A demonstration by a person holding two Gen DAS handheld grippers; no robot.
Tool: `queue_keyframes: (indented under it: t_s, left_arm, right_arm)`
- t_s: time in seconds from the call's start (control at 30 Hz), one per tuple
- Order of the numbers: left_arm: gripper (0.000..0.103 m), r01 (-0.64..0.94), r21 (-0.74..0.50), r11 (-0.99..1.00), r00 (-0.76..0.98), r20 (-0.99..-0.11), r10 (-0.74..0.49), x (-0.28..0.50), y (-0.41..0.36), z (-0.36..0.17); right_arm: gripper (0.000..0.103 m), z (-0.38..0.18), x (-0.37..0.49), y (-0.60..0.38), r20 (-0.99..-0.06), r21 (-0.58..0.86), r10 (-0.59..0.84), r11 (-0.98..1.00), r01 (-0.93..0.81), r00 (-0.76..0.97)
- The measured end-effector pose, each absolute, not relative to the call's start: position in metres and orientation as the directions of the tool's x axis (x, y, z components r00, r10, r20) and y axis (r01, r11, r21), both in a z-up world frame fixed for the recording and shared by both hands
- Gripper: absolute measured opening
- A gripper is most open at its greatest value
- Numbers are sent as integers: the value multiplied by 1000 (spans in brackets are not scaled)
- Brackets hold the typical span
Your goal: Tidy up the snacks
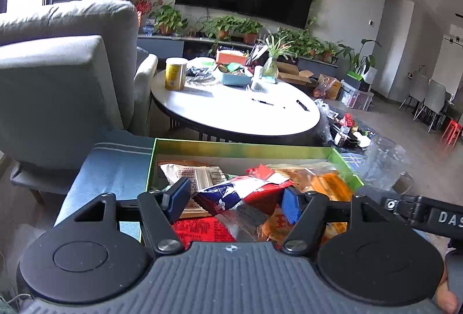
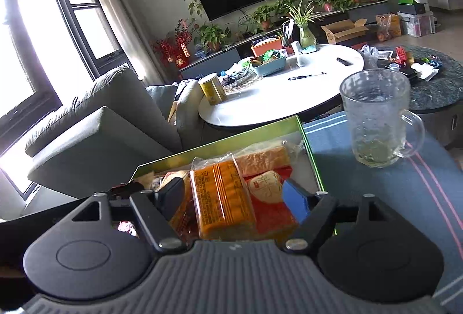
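Green box (image 1: 240, 147) is sitting on a blue striped cloth (image 1: 113, 169), piled with snack packets. Left gripper (image 1: 234, 199) is hovering over the near part of the box, its fingers (image 1: 178, 195) spread apart and released, a red, white and blue packet (image 1: 240, 192) lying between them untouched. Right gripper (image 2: 233, 198) is hanging over an orange packet (image 2: 220, 198); whether its fingers are pressing it, I cannot tell. Glass mug (image 2: 376, 117) is standing right of the box.
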State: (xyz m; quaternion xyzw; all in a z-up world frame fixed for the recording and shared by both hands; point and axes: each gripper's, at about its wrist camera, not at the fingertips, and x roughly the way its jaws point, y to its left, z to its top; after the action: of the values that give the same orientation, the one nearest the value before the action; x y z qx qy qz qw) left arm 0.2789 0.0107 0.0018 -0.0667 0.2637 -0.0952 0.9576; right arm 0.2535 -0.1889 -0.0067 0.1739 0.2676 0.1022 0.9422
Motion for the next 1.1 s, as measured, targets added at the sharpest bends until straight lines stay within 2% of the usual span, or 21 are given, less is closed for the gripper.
queue_keyframes:
  t_s: [0.5, 0.87, 1.1]
  left_arm:
    - [74, 197, -179, 964, 866, -429, -256, 245, 3, 28]
    - [81, 194, -129, 972, 873, -430, -231, 191, -1, 23]
    - [85, 136, -200, 970, 871, -442, -213, 142, 8, 17]
  right_arm:
    - [80, 9, 216, -192, -444, 368, 277, 923, -108, 852]
    - [80, 5, 193, -186, -454, 380, 308, 916, -131, 836]
    - [80, 6, 162, -186, -454, 399, 324, 907, -136, 830]
